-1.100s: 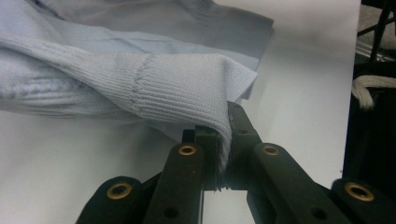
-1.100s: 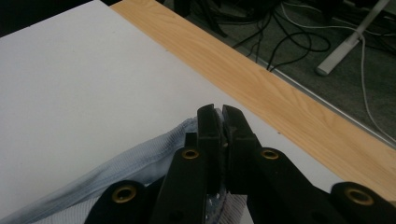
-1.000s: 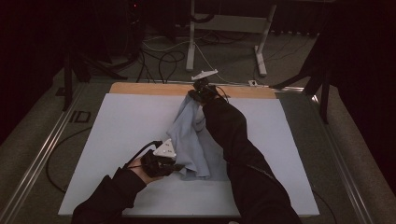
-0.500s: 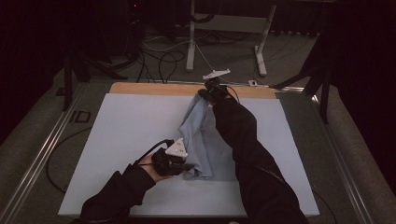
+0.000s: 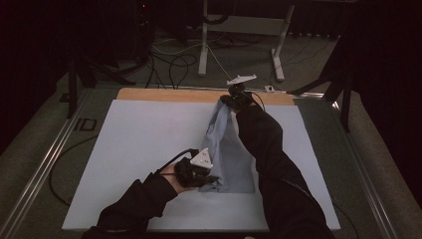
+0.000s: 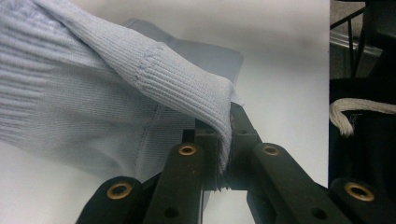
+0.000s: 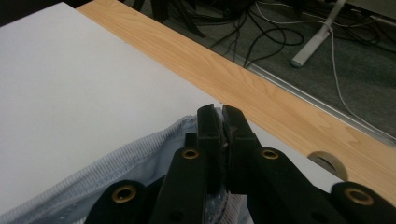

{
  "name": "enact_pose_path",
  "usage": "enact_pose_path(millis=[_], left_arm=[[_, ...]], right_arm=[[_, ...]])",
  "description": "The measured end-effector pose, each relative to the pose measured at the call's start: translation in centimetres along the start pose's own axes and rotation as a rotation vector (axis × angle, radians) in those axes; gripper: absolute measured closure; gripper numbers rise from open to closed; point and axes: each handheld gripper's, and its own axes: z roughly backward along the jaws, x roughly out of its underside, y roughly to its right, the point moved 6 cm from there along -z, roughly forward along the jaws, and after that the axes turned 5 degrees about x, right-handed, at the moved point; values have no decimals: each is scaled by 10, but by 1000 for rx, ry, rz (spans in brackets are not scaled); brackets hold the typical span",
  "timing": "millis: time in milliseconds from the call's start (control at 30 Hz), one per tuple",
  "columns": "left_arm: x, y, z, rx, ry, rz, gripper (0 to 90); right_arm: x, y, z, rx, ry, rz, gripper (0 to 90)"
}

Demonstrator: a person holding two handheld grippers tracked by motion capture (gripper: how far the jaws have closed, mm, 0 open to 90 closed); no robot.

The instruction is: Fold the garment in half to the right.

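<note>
A pale blue knitted garment (image 5: 226,149) lies stretched across the white table top (image 5: 139,144), from near the front to the far wooden edge. My left gripper (image 5: 211,179) is shut on its near corner; in the left gripper view the ribbed cloth (image 6: 154,88) is pinched between the jaws at my left gripper (image 6: 226,140). My right gripper (image 5: 225,99) holds the far end, lifted near the wooden strip. In the right gripper view its jaws are pressed together at my right gripper (image 7: 219,119), with the ribbed hem (image 7: 135,156) running down to the left.
A light wooden strip (image 5: 169,94) borders the far edge of the table; it appears again in the right gripper view (image 7: 261,88). Beyond it are cables (image 5: 174,64) and a white stand's legs (image 5: 278,55) on the floor. A metal rail (image 5: 45,164) runs along the left.
Both hands have shifted to the right with the garment. The far end has moved right along the wooden edge, and the cloth now lies stretched longer and narrower.
</note>
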Motion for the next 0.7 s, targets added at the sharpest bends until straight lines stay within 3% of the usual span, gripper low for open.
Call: enact_pose_path(millis=[400, 700], left_arm=[[-17, 3, -30, 27, -13, -18, 875], [-11, 0, -55, 36, -35, 22, 874]], right_arm=[[9, 9, -2, -15, -6, -20, 874], [18, 5, -15, -58, -23, -21, 873]])
